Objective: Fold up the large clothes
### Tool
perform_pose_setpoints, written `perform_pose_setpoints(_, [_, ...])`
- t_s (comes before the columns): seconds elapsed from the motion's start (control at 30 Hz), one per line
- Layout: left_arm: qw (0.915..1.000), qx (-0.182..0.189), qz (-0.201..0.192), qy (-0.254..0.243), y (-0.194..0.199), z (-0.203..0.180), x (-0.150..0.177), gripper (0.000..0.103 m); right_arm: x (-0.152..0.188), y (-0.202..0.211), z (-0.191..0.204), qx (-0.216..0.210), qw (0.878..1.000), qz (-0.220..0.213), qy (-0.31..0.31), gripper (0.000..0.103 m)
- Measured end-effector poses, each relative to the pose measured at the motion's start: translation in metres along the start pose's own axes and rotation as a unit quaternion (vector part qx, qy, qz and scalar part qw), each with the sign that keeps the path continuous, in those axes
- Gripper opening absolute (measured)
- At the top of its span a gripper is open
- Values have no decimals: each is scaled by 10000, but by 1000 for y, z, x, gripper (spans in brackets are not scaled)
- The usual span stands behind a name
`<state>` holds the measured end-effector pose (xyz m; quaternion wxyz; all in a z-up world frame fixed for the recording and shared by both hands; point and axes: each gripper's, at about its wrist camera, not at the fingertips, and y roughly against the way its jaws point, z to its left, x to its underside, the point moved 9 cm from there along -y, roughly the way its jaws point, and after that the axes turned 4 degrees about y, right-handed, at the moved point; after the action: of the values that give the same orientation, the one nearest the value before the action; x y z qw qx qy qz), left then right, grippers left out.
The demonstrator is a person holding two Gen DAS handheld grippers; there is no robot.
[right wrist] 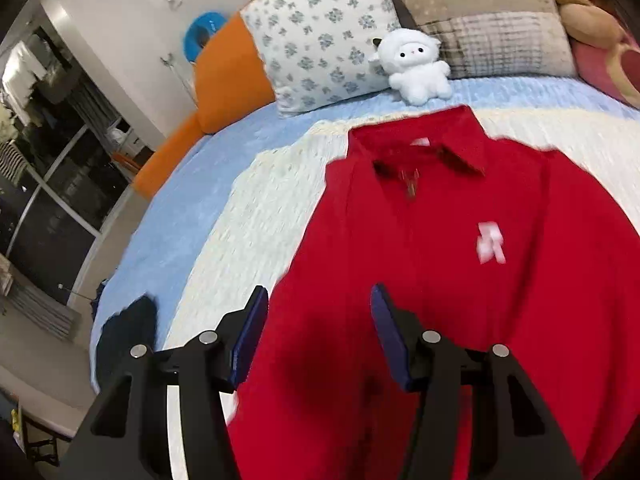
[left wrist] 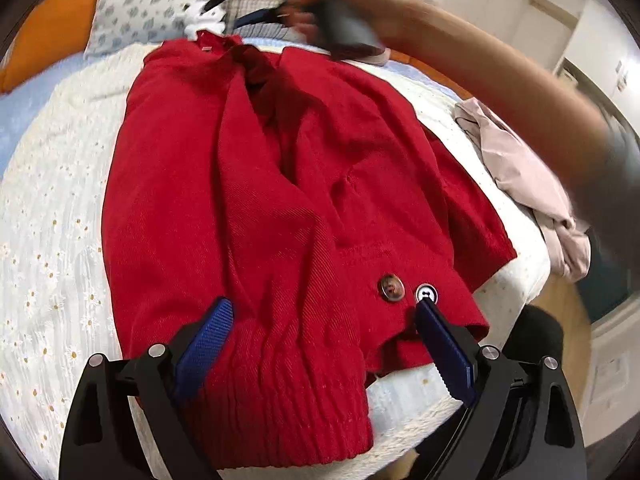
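Observation:
A red knitted cardigan [left wrist: 280,180] lies spread on a white daisy-print bedspread [left wrist: 52,240], sleeves folded in, two buttons [left wrist: 391,288] near its ribbed hem. My left gripper [left wrist: 324,308] hovers over that hem with its jaws wide open and nothing pinched between the blue pads [left wrist: 208,340]. A person's bare forearm [left wrist: 500,72] reaches across the top of the left wrist view, carrying the blurred right gripper [left wrist: 348,20] toward the collar. In the right wrist view the cardigan [right wrist: 460,260] shows its collar [right wrist: 428,152] and a white tag [right wrist: 490,244]; my right gripper [right wrist: 319,292] is open above its left side.
A flowered pillow [right wrist: 320,40], a grey checked pillow [right wrist: 500,40] and a white plush sheep [right wrist: 416,64] sit at the head of the bed. An orange headboard [right wrist: 228,76] runs along the left. A crumpled pink garment [left wrist: 528,184] lies at the bed's right edge, a dark one [right wrist: 128,332] at the left edge.

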<state>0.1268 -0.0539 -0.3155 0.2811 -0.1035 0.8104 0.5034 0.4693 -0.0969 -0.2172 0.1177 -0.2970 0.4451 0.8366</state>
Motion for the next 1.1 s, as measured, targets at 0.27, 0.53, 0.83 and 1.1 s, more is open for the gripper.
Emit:
perform_pose_setpoints(0.27, [9994,193,-226,-198,0,0,-4,93,-68,-109,-43,623,9970,420,-183,54])
perform_pose_setpoints(0.53, [9983,583,-67,-60,5,6,-8,93,-91,-136,-16,301,9977,452,408,5])
perform_pose_setpoints(0.83, [9989,460,11,-64,1,6,-7,93,-78,-136,-78,48,9994,231,-259,5])
perform_pose_setpoints(1.1, [9994,283,99,-186,-12,2,-7,100,-61,-121,-84,13,9991,51,-423,38])
